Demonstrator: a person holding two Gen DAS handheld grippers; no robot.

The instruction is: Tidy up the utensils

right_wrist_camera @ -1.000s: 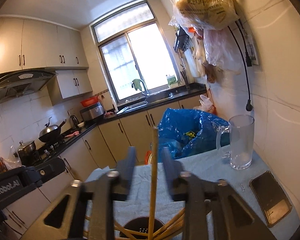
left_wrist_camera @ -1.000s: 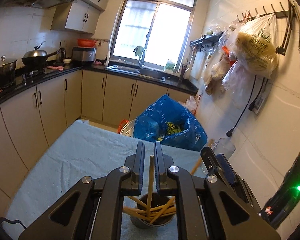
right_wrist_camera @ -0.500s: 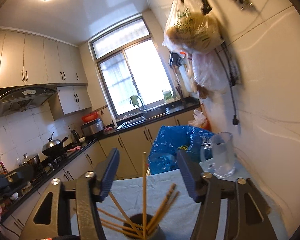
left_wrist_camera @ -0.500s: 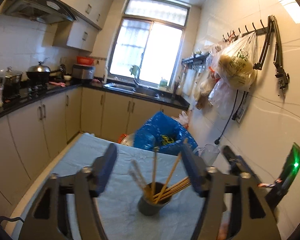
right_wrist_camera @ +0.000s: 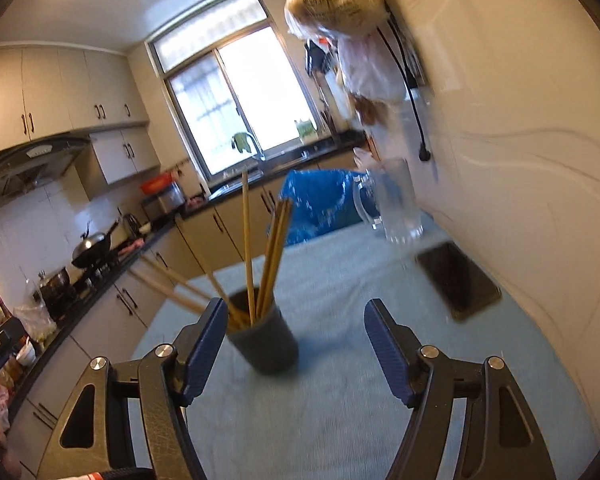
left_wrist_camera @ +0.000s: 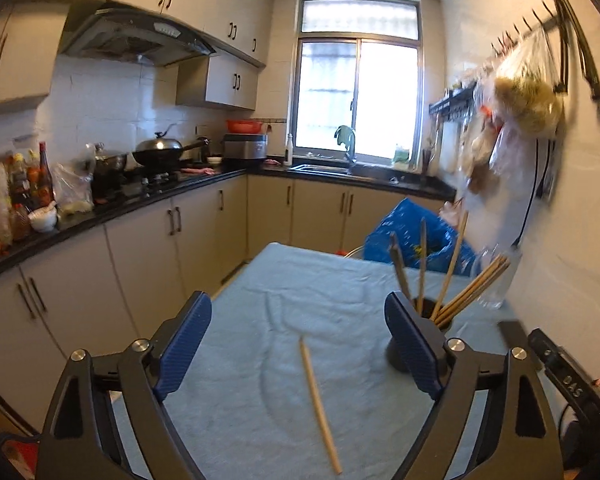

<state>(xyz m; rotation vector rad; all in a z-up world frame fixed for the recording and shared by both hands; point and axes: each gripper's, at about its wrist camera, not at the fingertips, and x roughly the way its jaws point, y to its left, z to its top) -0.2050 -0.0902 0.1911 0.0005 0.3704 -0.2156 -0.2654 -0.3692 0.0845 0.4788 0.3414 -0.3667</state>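
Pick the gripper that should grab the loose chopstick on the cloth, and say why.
Left. The loose chopstick lies between the open left gripper's fingers. The right gripper, also open, faces the cup; no loose chopstick shows there.

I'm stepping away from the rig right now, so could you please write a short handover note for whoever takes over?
Left gripper: open, empty; its jaws have just been opening.
Right gripper: open, empty; its jaws have also just been opening.
Dark cup: upright on the blue-grey tablecloth, holding several chopsticks.
Done: those chopsticks are in the cup.
Left: one loose chopstick lies flat on the cloth, between the left gripper's fingers; it probably goes into the cup next.
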